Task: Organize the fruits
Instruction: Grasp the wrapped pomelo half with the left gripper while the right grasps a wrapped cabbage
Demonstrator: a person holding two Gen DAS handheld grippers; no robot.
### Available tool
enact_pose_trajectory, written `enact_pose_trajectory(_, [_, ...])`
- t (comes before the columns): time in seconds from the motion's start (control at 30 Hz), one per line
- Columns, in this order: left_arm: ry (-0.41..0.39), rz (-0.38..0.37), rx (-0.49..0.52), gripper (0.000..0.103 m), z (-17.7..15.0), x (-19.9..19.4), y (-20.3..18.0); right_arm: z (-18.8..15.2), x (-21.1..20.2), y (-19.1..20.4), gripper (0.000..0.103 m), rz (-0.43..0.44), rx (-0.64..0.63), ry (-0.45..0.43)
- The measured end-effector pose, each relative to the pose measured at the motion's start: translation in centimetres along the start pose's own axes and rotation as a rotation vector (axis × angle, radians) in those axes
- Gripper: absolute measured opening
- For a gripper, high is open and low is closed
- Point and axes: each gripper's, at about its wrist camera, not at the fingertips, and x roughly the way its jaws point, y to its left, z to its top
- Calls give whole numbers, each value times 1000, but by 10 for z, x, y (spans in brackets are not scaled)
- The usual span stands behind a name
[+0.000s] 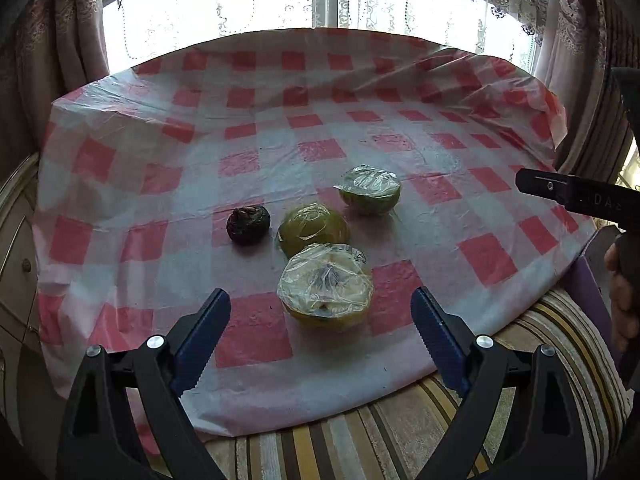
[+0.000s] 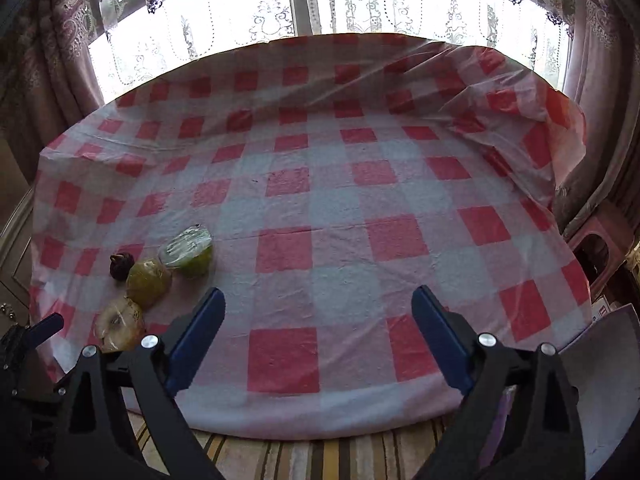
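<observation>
Four fruits lie on a red-and-white checked tablecloth (image 1: 400,128). A plastic-wrapped halved apple (image 1: 326,286) is nearest, cut face up. Behind it lies a wrapped green fruit (image 1: 314,229), a second wrapped green half (image 1: 370,190) and a small dark fruit (image 1: 248,225). My left gripper (image 1: 320,312) is open, its jaws either side of the halved apple, not touching. My right gripper (image 2: 318,308) is open and empty over bare cloth (image 2: 340,200); the fruits show at its left: halved apple (image 2: 120,326), green fruit (image 2: 148,282), green half (image 2: 190,254), dark fruit (image 2: 121,266).
A striped cushion or rug (image 1: 400,432) runs under the table's near edge. Lace curtains and a bright window (image 2: 320,4) stand behind the table. The right gripper's tip (image 1: 576,194) shows at the right edge of the left wrist view. A cabinet (image 1: 16,248) stands at left.
</observation>
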Motion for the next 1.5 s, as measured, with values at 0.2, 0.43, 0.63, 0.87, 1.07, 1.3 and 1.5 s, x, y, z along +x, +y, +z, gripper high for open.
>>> enact_pose_trajectory(0.2, [103,-23,47,88,5,36,-3,3,13,8,98,-6,-6,-6])
enact_pose_trajectory(0.43, [130,-38,68,63,7,48,-2,1,33,37,100,-31,-108,8])
enact_pose_trajectory(0.63, [118,-76,29,61,7,49,7,12,39,62,100,5,-171,-10])
enact_pose_trajectory(0.87, [48,-7,-106,61,8,45,31,18,60,85,100,43,-217,3])
enact_pose_trajectory(1.07, [-16,78,-204,61,6,40,48,18,87,100,100,52,-236,37])
enact_pose_trajectory(1.3, [-28,98,-226,61,-1,41,50,23,98,114,99,83,-260,32])
enact_pose_trajectory(1.5, [-34,123,-186,61,-2,41,39,25,108,124,93,67,-294,41])
